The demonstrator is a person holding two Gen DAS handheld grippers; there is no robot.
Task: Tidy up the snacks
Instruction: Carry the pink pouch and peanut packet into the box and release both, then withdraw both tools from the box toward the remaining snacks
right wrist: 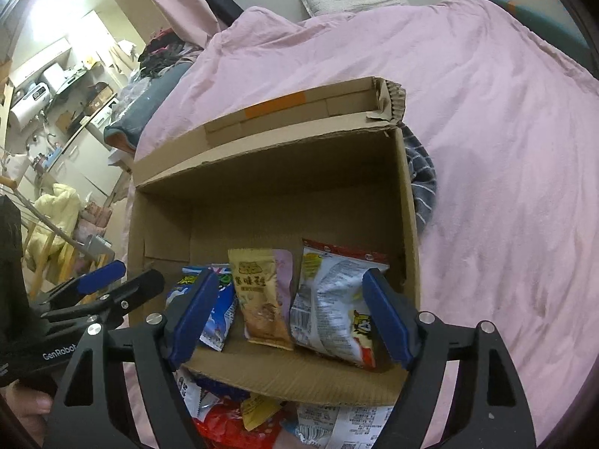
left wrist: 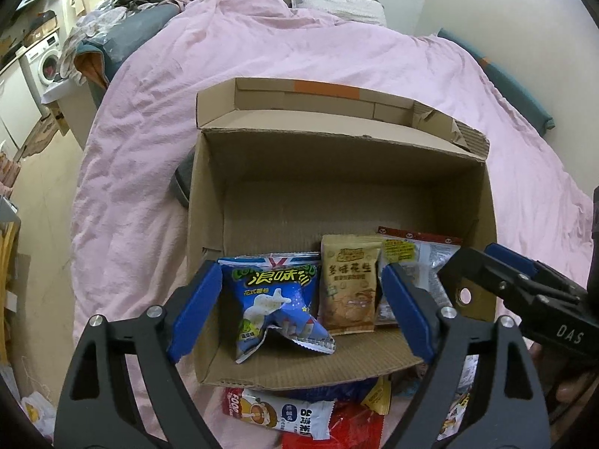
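Note:
An open cardboard box point(left wrist: 209, 202) point(right wrist: 408, 194) lies on a pink bed. Inside it, along the near wall, stand a blue snack bag point(left wrist: 273, 303) point(right wrist: 221, 321), a tan peanut packet point(left wrist: 348, 284) point(right wrist: 262, 295) and a silver-and-red bag point(left wrist: 423, 258) point(right wrist: 329, 299). My left gripper point(left wrist: 299, 307) is open and empty, above the blue bag. My right gripper point(right wrist: 288, 318) is open and empty, above the near side of the box, its pads on either side of the packets; it also shows in the left wrist view point(left wrist: 483, 262).
Several loose snack packets point(left wrist: 299, 415) point(right wrist: 239, 419) lie on the bed in front of the box. A striped cloth point(right wrist: 423, 183) lies by the box's right side. A pillow point(left wrist: 337, 3) is at the bed's far end. Cluttered furniture stands at the left.

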